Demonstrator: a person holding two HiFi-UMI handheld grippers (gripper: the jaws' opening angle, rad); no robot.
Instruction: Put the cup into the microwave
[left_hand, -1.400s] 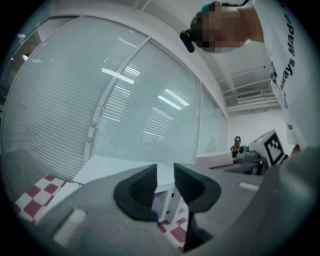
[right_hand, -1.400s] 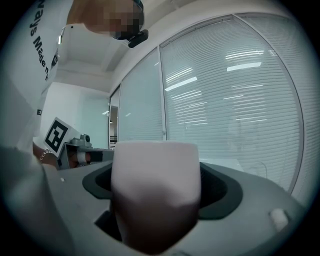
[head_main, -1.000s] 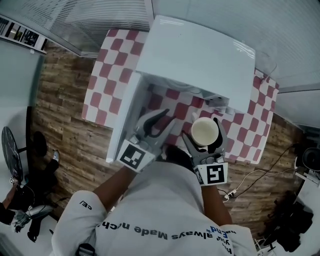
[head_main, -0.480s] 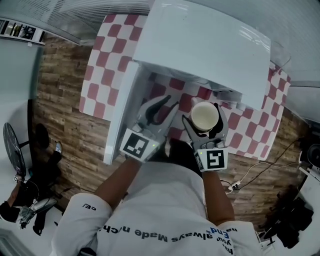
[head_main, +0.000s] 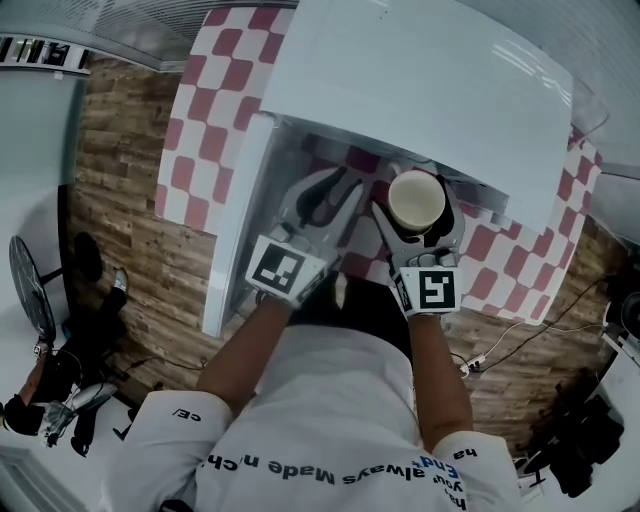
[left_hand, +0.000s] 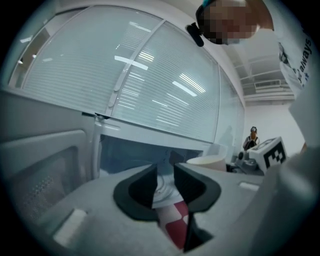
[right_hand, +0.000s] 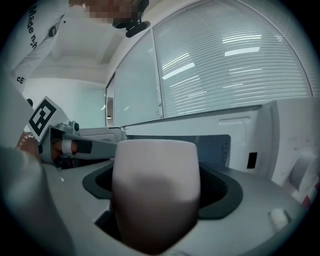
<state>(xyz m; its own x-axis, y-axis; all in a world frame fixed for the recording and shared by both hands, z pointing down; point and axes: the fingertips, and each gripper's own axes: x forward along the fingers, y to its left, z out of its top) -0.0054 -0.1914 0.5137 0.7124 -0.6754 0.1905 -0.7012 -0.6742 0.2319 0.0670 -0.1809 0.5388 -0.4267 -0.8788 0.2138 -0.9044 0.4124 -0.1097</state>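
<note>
A pale paper cup (head_main: 416, 198) stands upright between the jaws of my right gripper (head_main: 417, 206), which is shut on its sides; in the right gripper view the cup (right_hand: 155, 190) fills the middle. It hangs just in front of the white microwave (head_main: 420, 80), at the mouth of its open cavity (right_hand: 215, 145). The microwave door (head_main: 240, 220) is swung out to the left. My left gripper (head_main: 335, 195) is beside the cup on its left. Its jaws stand a narrow gap apart with nothing between them (left_hand: 163, 175), pointing into the cavity (left_hand: 130, 155). The cup's rim (left_hand: 206, 161) shows at its right.
The microwave sits on a table with a red-and-white checked cloth (head_main: 210, 130). Wooden floor (head_main: 120, 200) surrounds it. Cables (head_main: 500, 345) lie on the floor at the right, and a fan (head_main: 25, 300) stands at the far left. Window blinds (left_hand: 150, 75) rise behind the microwave.
Both grippers have moved forward and lower toward the microwave opening, the right one carrying the cup along. The jaws of both look the same as before.
</note>
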